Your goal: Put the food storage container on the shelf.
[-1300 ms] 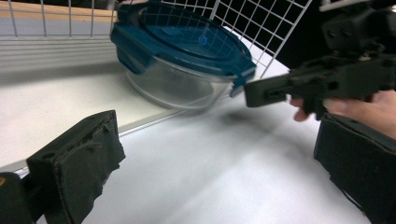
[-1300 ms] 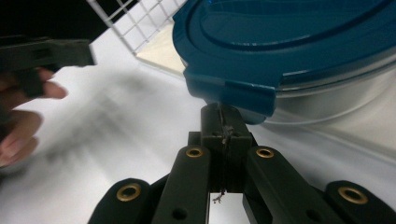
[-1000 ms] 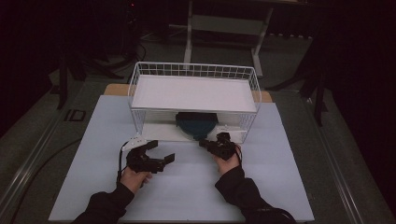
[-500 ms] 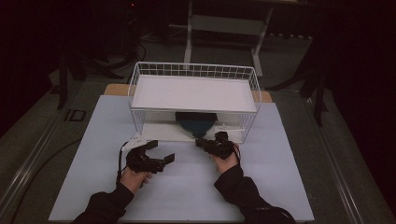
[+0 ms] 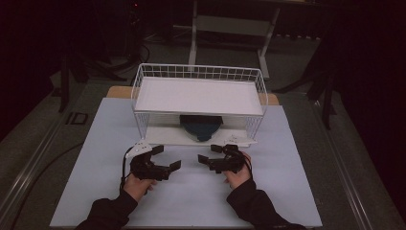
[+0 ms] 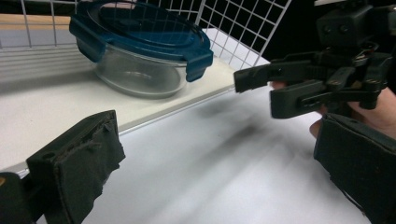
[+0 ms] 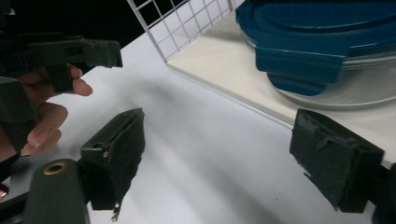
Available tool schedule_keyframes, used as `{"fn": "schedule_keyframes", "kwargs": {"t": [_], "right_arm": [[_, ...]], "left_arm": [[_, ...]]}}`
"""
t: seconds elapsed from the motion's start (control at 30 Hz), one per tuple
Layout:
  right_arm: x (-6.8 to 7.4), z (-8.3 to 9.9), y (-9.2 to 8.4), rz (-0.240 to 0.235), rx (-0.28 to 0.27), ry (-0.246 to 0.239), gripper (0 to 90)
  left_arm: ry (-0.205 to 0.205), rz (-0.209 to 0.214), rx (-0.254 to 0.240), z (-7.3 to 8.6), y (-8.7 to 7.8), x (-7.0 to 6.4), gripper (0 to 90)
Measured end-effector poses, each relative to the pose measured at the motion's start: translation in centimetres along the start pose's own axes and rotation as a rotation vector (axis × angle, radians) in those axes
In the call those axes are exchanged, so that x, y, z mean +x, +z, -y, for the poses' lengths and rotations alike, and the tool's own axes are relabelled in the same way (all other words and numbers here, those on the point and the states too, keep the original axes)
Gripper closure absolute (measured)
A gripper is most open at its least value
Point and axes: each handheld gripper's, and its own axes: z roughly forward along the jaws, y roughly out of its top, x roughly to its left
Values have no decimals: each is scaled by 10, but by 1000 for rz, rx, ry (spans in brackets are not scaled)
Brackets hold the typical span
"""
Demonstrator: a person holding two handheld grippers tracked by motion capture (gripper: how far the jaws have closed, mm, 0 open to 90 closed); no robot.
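A round glass container with a blue clip-on lid stands on the lower white shelf of a white wire rack. My left gripper hovers over the table in front of the rack, left of the container. It is open with nothing between its pads. My right gripper sits just in front of the container, also open and empty, its jaws pointing left toward the left gripper. The two grippers face each other a short gap apart.
The rack's upper shelf is a bare white board with a wire rim. A pale table mat lies under everything. A metal stand and dark floor lie beyond the table.
My right gripper has drawn back slightly from the rack's front edge toward the person. The left gripper has hardly moved. Both stay open.
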Motion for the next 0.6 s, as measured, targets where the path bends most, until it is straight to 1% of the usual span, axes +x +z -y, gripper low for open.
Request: {"fn": "schedule_keyframes", "kwargs": {"t": [0.03, 0.1, 0.27, 0.33, 0.4, 0.53, 0.6], "right_arm": [[1, 2, -3, 3, -6, -2, 160], [2, 5, -8, 23, -6, -25, 160], [4, 17, -23, 55, -11, -38, 160], [3, 22, -28, 48, -6, -25, 161], [2, 27, -31, 56, 6, -32, 162], [1, 37, -39, 47, 27, -24, 162], [1, 40, -43, 51, 34, -25, 163]], "left_arm": [[2, 2, -2, 0, -1, 0, 11], [7, 4, 0, 1, -2, -2, 11], [25, 4, -3, 1, -5, -4, 11], [29, 7, -2, 1, -5, -4, 11], [32, 10, 1, 2, -5, -5, 11], [44, 16, 4, 2, -4, -7, 11], [42, 22, 1, 3, -3, -7, 11]]}}
